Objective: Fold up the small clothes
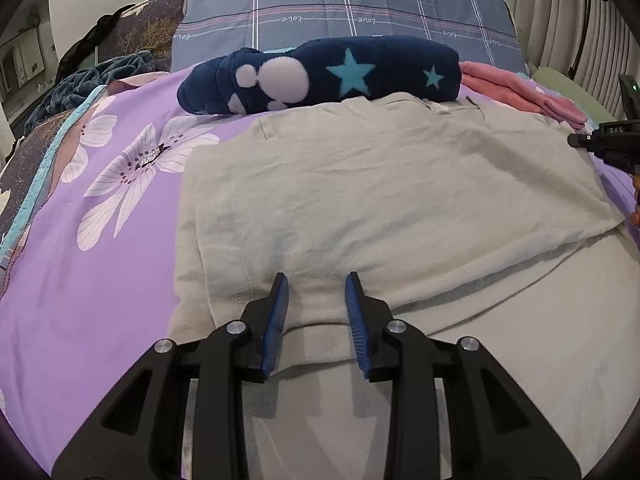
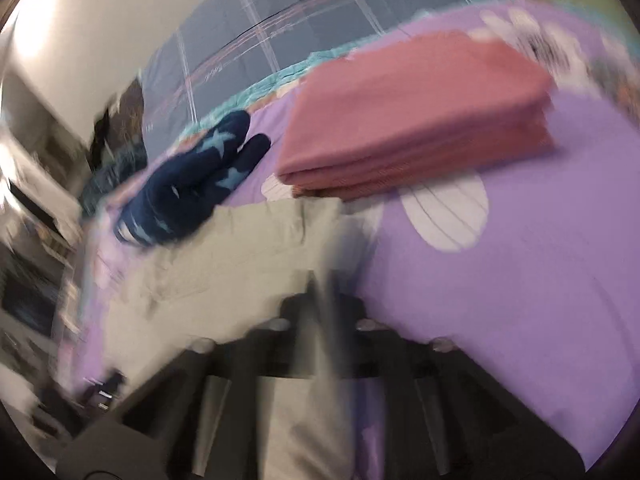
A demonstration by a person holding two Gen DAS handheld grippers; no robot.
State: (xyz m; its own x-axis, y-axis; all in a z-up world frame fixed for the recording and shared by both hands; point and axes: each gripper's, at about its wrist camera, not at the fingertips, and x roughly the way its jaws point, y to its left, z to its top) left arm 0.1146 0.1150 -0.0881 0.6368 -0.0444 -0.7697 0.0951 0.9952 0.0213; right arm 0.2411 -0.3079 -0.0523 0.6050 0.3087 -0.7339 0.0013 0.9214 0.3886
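A beige garment (image 1: 380,200) lies spread on the purple flowered bedspread (image 1: 80,280), with one layer folded over another. My left gripper (image 1: 318,280) hovers over its near edge with the jaws apart and nothing between them. In the left wrist view the right gripper's black body (image 1: 608,144) shows at the garment's right edge. The right wrist view is badly blurred: my right gripper (image 2: 324,280) is over the beige garment (image 2: 224,264), and its jaws look close together with beige cloth running between them.
A folded navy fleece with stars and white dots (image 1: 320,74) lies behind the beige garment. A folded pink stack (image 2: 412,112) sits to its right. A blue-grey plaid pillow (image 1: 340,0) is at the headboard. Dark clothes (image 1: 80,84) pile at the left.
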